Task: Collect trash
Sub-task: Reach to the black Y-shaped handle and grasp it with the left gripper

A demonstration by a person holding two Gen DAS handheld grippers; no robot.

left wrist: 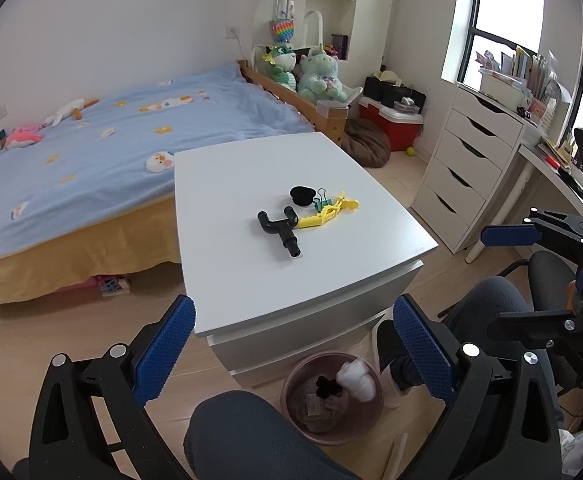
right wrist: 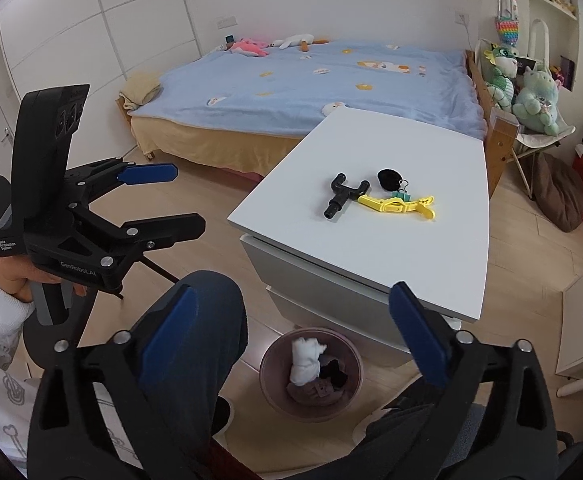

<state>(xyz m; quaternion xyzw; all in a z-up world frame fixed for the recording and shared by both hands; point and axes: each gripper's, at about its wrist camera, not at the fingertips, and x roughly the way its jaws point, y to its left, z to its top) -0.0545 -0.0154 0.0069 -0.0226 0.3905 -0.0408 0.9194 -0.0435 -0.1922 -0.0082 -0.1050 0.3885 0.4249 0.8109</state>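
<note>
A pink bin [left wrist: 291, 408] [right wrist: 271, 384] stands on the floor in front of a white cabinet [left wrist: 251, 264] [right wrist: 431, 240]; it holds a white wad [left wrist: 357, 378] [right wrist: 305, 360] and dark scraps. On the cabinet top lie a black pipe fitting [left wrist: 277, 230] [right wrist: 341, 196], a black fuzzy piece [left wrist: 302, 196] [right wrist: 388, 179], a green binder clip [left wrist: 323, 200] [right wrist: 403, 191] and a yellow plastic clip [left wrist: 327, 212] [right wrist: 401, 204]. My left gripper [left wrist: 291, 352] [right wrist: 163, 196] is open and empty above the bin. My right gripper [right wrist: 287, 336] [left wrist: 507, 276] is open and empty, also near the bin.
A bed with a blue blanket [left wrist: 111, 132] [right wrist: 311, 84] stands behind the cabinet. A white drawer unit [left wrist: 463, 168] and a desk are at the right. The person's knees [left wrist: 251, 436] [right wrist: 195, 320] flank the bin. Plush toys [left wrist: 319, 76] sit by the bed's end.
</note>
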